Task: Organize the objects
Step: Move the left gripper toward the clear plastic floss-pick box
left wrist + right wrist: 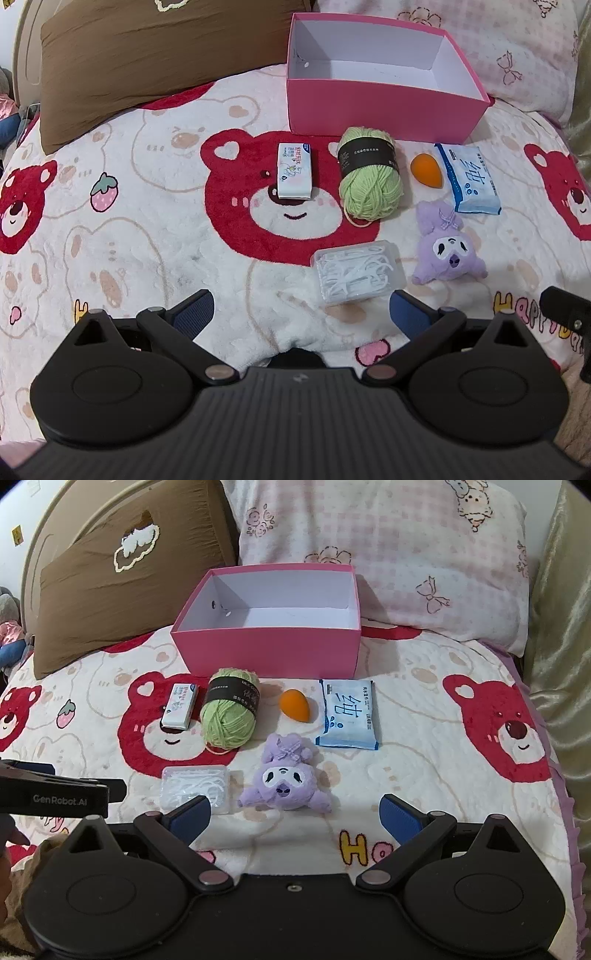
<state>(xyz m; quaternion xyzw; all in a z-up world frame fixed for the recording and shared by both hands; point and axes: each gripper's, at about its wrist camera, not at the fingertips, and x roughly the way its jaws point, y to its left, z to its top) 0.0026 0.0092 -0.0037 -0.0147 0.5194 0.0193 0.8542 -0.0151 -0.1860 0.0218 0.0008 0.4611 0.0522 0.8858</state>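
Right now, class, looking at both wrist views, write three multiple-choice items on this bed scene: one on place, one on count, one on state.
1. What lies just left of the yarn?
A sponge
B small white box
C plush

2. How many loose items lie before the pink box?
A four
B six
C eight

3. The pink box is:
A lidded
B open and empty
C full

Key: B, the white box sits beside the yarn's left; B, six items show; B, its bare white inside shows.
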